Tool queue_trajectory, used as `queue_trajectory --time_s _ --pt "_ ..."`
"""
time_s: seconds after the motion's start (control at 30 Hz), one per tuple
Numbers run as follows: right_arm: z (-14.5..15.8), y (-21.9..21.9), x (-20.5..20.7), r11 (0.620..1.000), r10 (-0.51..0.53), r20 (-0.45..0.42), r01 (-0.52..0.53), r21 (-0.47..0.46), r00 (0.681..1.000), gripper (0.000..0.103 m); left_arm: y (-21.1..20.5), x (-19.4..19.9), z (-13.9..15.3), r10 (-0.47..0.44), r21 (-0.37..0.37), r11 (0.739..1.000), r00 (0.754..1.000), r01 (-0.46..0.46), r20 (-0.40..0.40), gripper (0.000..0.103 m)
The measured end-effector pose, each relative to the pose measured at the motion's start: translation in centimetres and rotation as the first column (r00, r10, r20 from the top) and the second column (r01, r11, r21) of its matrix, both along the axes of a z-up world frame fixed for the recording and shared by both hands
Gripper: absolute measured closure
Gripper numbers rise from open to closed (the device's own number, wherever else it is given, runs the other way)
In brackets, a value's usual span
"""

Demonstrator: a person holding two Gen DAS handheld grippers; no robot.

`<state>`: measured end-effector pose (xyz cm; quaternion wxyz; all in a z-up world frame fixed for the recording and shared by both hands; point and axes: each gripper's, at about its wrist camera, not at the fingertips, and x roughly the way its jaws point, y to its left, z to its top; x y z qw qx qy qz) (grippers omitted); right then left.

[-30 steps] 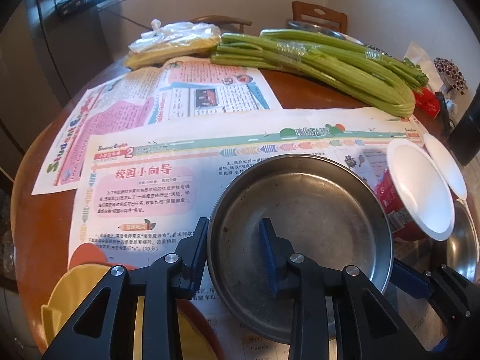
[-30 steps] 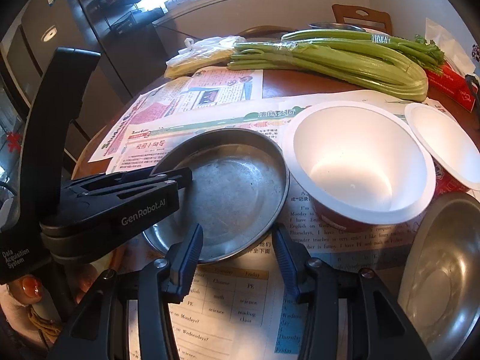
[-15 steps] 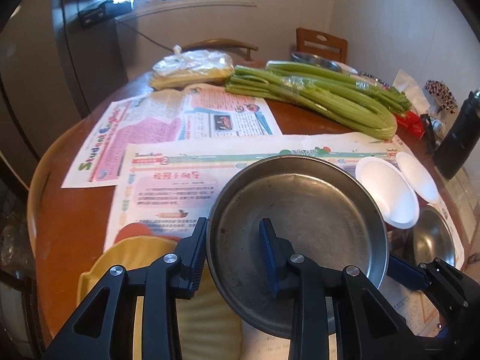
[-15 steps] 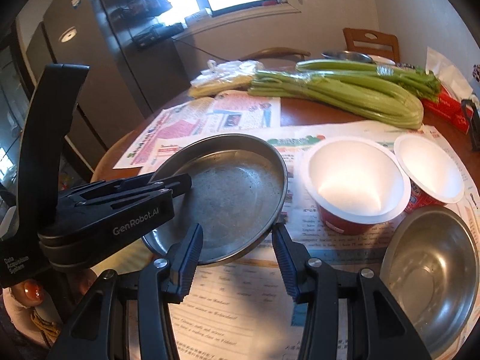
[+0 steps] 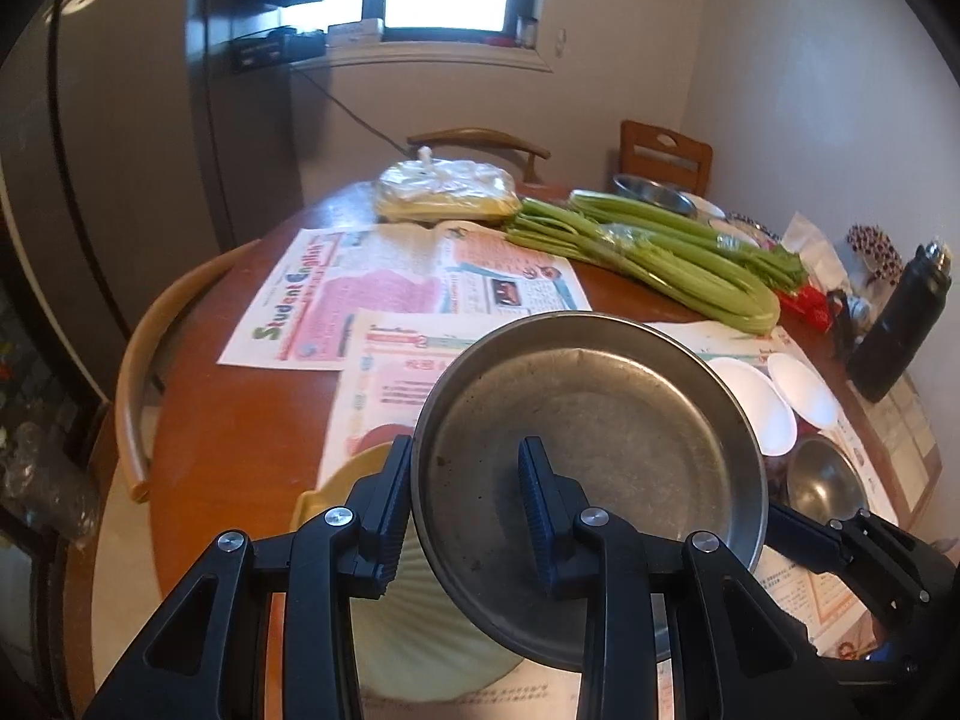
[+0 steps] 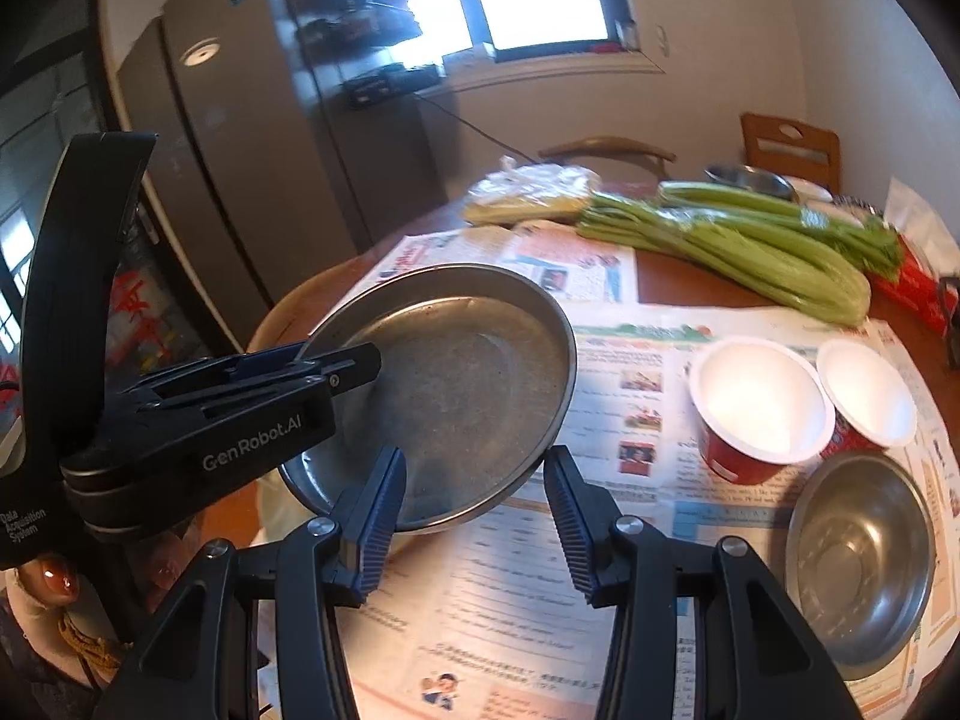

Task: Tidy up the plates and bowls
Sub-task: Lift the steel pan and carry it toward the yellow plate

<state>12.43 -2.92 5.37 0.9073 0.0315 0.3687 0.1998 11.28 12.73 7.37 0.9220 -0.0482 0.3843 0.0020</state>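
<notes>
I have raised the steel plate [image 5: 600, 444] off the newspaper [image 6: 540, 618]; my left gripper [image 5: 465, 516] clamps its rim for carrying, my right gripper [image 6: 474, 516] stands apart, empty.

Both wrist views downward, sharing steel plate [image 5: 600, 420].

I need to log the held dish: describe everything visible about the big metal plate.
The metal plate is round, shallow, dull grey steel with a raised rim and a speckled, scuffed bottom. It is empty, tilted and lifted above the newspaper-covered table. The left gripper has its jaws clamped on the near rim, one inside, one outside.
</notes>
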Motion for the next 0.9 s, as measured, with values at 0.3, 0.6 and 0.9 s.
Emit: queue_trajectory --time_s 0.3,0.6,0.9 --pt "2.1 3.2 -1.4 0.997 0.073 0.031 -0.072 -0.014 0.997 0.054 3.0 -2.6 1.0 0.049 0.002 0.999 0.999 -0.049 0.010 0.068" --pt "1.3 4.6 -1.8 0.992 0.115 0.006 -0.114 -0.047 0.993 0.054 4.2 -3.1 -1.0 0.078 -0.020 0.997 0.997 -0.079 -0.028 0.068" --pt "-0.6 4.7 -1.4 0.989 0.128 -0.042 -0.131 -0.067 0.991 0.054 3.9 -2.4 -3.5 0.083 0.004 0.997 0.994 -0.083 -0.067 0.068"
